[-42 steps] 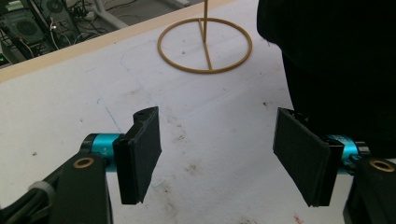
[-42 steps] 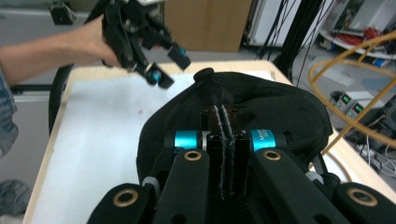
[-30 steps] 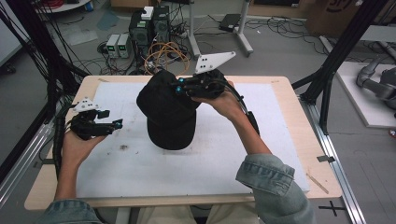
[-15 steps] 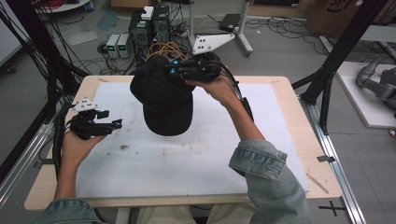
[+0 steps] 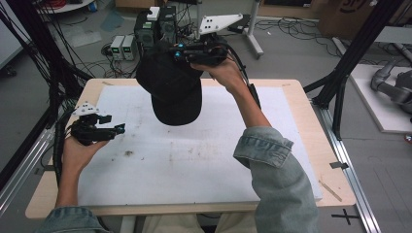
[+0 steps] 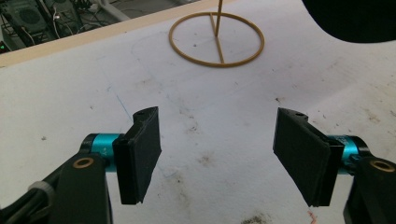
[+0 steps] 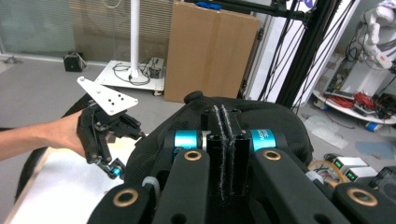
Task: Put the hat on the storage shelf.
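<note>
Right gripper [image 5: 177, 54] is up high over the far edge of the table [image 5: 311, 126], jaws pinched tight on a black cap [image 5: 170, 90]. In the right gripper view the 2 black pads [image 7: 223, 135] sit pressed together w/ just a thin fold of fabric between them, and the cap's crown [image 7: 261, 116] bulges behind, the top button showing as a small knob. From the high view the cap hangs clear of the table, airborne, crown toward the far-left, brim drooping toward the near side over the white mat [image 5: 194, 155]. It's plain matte black, soft cloth, rounded brim edge, no logo I can make out. The grey 3-cornered plate [image 5: 221, 22] on top of the right gripper points toward the far right.

Left gripper [image 5: 116, 129] is low at the left side of the table, held in the left hand [image 5: 80, 150], just over the mat. Jaws wide open, nothing between them; the left gripper view shows the 2 flat pads [image 6: 140, 156] well apart w/ stained white mat in the gap. Beyond them, a thin yellow ring stand [image 6: 216, 32] sits on the mat, a ring base w/ a slim upright post rising from it. A dark curve of the cap's brim [image 6: 355, 21] pokes in at that view's top right, above the mat.

Denim sleeve [image 5: 277, 179] on the right arm, near-right.
</note>
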`<state>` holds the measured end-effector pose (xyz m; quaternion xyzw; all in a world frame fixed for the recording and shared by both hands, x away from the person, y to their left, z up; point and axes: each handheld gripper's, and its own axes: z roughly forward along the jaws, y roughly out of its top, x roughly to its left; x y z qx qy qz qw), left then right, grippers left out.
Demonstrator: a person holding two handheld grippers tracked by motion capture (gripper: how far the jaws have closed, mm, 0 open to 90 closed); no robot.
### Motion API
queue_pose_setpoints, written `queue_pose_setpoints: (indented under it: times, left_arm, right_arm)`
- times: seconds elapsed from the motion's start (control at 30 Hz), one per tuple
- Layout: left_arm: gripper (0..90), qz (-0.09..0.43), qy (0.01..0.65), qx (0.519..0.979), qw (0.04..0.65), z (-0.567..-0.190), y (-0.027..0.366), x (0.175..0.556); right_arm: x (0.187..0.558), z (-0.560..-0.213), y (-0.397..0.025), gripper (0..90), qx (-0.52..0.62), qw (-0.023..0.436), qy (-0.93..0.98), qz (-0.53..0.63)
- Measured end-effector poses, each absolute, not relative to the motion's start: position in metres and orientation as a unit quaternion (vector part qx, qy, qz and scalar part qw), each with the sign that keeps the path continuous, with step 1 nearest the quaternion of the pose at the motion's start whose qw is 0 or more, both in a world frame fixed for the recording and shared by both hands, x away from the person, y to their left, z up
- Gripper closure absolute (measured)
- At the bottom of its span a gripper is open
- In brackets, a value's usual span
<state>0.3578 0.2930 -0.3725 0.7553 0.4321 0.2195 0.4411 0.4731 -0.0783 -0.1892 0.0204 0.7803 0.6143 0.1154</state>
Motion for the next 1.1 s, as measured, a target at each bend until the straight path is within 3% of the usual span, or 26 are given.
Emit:
queue_pose_setpoints:
  times: [0.33, 0.57, 1.1]
  left_arm:
    - [32.3, 0.215, 0.428, 0.762, 0.436, -0.375, 0.290, 0.360]
    - [32.2, 0.210, 0.428, 0.766, 0.431, -0.379, 0.288, 0.362]
    - [32.2, 0.205, 0.433, 0.764, 0.432, -0.382, 0.290, 0.363]
  right_arm:
    - [0.488, -0.179, -0.066, 89.8, 0.011, 0.122, 0.775, 0.620]
    - [0.517, -0.178, -0.065, 89.8, 0.036, 0.122, 0.777, 0.617]
    - [0.575, -0.220, -0.067, 89.7, 0.144, 0.109, 0.796, 0.577]
